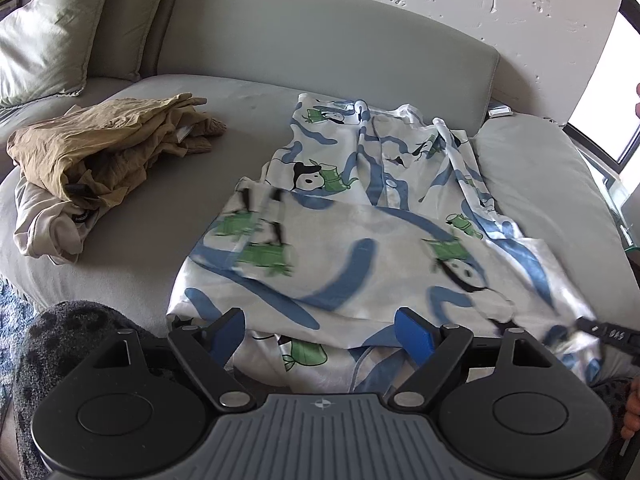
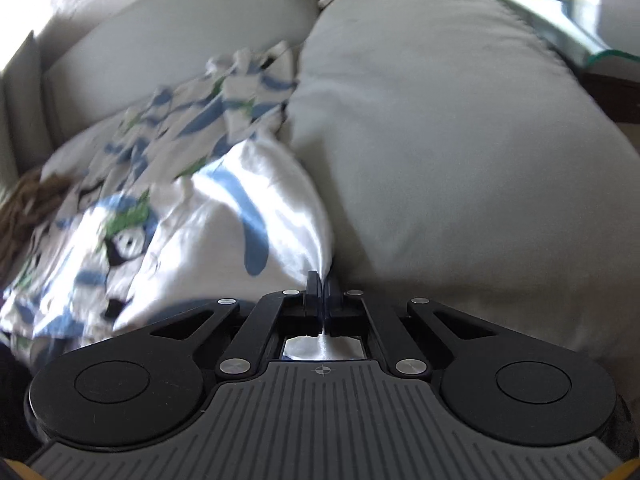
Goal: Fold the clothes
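The right gripper [image 2: 322, 280] has its fingers clenched together on a pinch of the white satin pyjama garment printed with blue swirls and green-and-black cartoon figures [image 2: 224, 216], caught at its right-hand edge where the cloth gathers to a point just beside the large grey cushion [image 2: 460, 152]. The left gripper [image 1: 320, 332] hovers with its blue-padded fingers [image 1: 416, 336] spread wide and released, nothing between them, poised above the near hem of the same garment [image 1: 340, 240]. That garment lies spread across the seat of the pale grey sofa [image 1: 160, 216], its near part already doubled back over itself and its far end reaching toward the backrest. Well apart to the left sits a crumpled tan garment [image 1: 104, 144] heaped on a pale one, and a light cushion [image 1: 52, 28] leans in the far corner. The satin looks light, limp and slippery — it should slide easily over the upholstery and over itself, so a fold may slip unless both corners travel together. The sensible hold for the free fingers seems to be the near left corner or hem, matching the pinch on the right, taken deep enough that the glossy cloth cannot slither out — a shallow nip on one layer would probably lose it.
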`<state>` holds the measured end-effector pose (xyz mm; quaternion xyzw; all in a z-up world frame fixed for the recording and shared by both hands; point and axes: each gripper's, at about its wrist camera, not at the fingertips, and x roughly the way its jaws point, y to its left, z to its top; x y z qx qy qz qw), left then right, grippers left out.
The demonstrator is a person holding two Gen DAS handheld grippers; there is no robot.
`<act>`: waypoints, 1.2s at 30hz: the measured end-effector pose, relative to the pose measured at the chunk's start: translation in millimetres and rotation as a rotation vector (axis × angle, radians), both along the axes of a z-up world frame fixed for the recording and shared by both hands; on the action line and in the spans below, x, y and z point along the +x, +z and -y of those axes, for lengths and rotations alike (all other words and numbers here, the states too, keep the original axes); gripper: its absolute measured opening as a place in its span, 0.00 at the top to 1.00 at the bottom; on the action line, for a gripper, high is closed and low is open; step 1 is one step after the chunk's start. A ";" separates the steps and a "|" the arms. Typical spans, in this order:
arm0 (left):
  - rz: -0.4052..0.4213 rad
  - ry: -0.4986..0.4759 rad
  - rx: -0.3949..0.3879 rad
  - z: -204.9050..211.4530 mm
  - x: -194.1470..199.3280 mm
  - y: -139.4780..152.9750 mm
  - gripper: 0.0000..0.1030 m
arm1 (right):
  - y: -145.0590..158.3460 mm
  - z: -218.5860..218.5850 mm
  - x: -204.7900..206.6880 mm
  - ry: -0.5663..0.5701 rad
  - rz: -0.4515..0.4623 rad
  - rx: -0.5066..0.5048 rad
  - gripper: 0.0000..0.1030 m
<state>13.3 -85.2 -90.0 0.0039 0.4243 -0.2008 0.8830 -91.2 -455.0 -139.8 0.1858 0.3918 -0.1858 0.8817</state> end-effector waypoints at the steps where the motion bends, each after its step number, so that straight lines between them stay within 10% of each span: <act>1: -0.001 -0.001 0.001 -0.4 0.3 -1.2 0.22 | 4.6 0.0 -4.1 -0.036 0.015 -0.041 1.00; 8: 0.002 0.006 0.008 -4.6 4.8 -7.7 0.22 | 15.5 7.7 -11.9 -0.135 0.006 -0.132 1.00; 11: 0.043 0.007 0.024 -5.6 10.3 -5.1 0.22 | 18.3 6.7 -9.2 -0.106 0.008 -0.083 0.78; 13: 0.067 0.003 0.024 -7.2 14.8 -1.0 0.24 | 24.5 2.1 -10.4 -0.120 0.022 -0.059 0.44; 15: 0.069 -0.020 0.011 -8.7 19.1 2.3 0.35 | 35.5 -1.6 -15.1 -0.188 0.038 -0.087 0.38; 18: 0.078 -0.058 0.011 -7.7 24.6 1.8 0.51 | 53.3 -7.2 -31.7 -0.236 0.133 -0.095 0.38; 21: 0.153 -0.103 0.059 0.9 29.3 -10.3 0.65 | 54.5 -18.7 -28.2 -0.133 0.157 -0.018 0.93; 22: 0.178 -0.116 0.081 4.7 31.2 -14.7 0.69 | 49.5 -24.7 -20.9 -0.071 0.140 0.017 0.95; 26: 0.158 -0.168 0.128 13.5 45.8 -34.0 0.79 | 23.3 -46.5 10.4 0.045 0.062 0.040 0.93; 34: 0.034 -0.167 0.182 9.6 62.0 -50.1 0.78 | -0.7 -3.8 11.5 -0.171 -0.058 0.074 1.00; 36: 0.023 -0.162 0.158 6.0 58.1 -42.1 0.72 | 12.3 -6.8 6.0 -0.172 -0.052 0.051 0.85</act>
